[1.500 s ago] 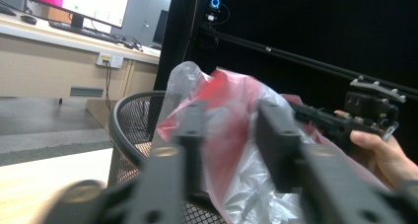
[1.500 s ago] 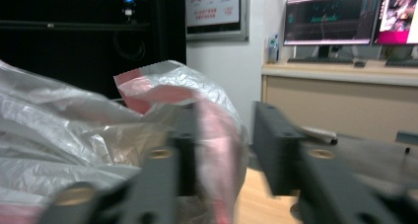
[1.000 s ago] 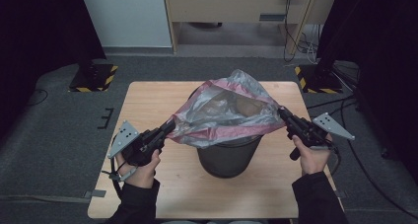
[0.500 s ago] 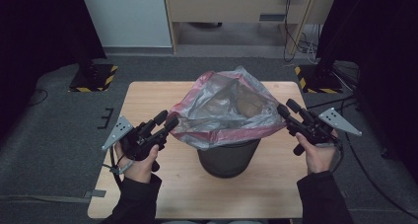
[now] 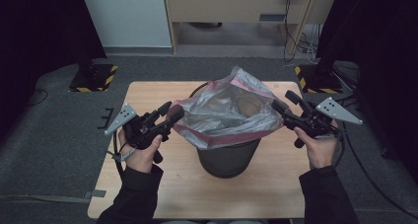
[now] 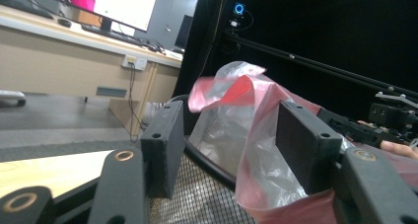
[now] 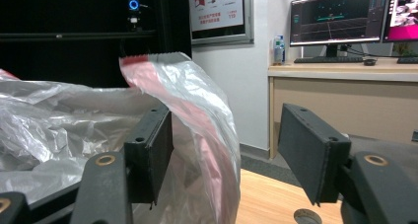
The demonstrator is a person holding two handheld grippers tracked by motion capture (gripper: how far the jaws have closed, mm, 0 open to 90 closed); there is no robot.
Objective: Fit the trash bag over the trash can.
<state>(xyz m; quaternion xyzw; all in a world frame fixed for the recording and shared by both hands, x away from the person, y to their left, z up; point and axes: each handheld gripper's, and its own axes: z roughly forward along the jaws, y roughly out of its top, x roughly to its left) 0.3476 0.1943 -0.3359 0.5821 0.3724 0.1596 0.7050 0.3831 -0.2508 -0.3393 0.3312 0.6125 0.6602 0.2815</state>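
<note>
A black mesh waste bin [image 5: 229, 157] stands mid-table with a clear, red-edged plastic bag [image 5: 226, 110] bunched over its mouth. My left gripper [image 5: 173, 109] is open at the bag's left rim. In the left gripper view its jaws [image 6: 226, 135] stand wide apart, and the bag's red edge [image 6: 256, 135] lies loose beside the right jaw, above the bin mesh [image 6: 202, 194]. My right gripper [image 5: 282, 99] is open at the bag's right rim. In the right gripper view [image 7: 226, 140] a fold of the bag [image 7: 197, 115] hangs between the jaws, nearer the left one.
The wooden table [image 5: 148, 184] has bare board in front of the bin and on both sides. Behind it on the floor are two black stand bases with hazard stripes [image 5: 93, 78], a wooden desk [image 5: 236, 7] and cables [image 5: 296, 36].
Both grippers have opened and let go of the bag's rim. They drew slightly outward and down, and the bag has sagged onto the bin.
</note>
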